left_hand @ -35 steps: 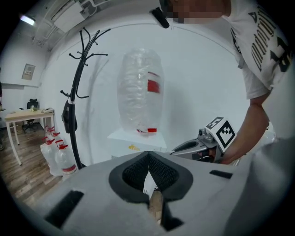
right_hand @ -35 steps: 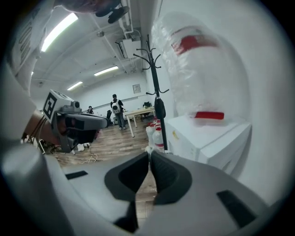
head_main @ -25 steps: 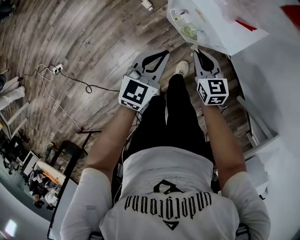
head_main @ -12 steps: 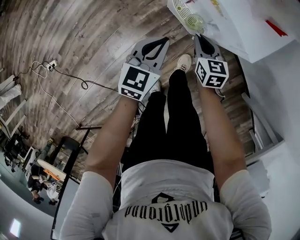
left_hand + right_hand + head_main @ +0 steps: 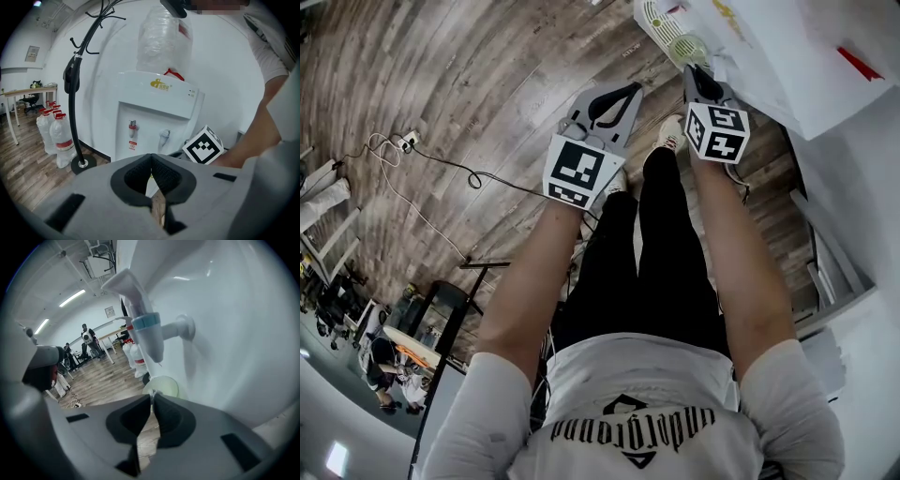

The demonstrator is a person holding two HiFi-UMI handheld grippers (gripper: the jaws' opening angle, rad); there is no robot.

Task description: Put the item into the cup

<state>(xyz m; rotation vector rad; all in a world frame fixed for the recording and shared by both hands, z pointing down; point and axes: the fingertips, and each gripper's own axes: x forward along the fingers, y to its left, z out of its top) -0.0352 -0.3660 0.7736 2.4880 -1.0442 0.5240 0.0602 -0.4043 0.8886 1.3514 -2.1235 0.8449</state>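
We see the pale green cup mouth-up, its axis near upright, just below the blue tap of the water dispenser. The right tool is nearly closed, its tips pinching what looks like the cup's near rim. Our left tool is closed on nothing, off to the cup's left. The dispenser bears a gold logo and a red-and-white sticker under its red tap, both too small for us to read.
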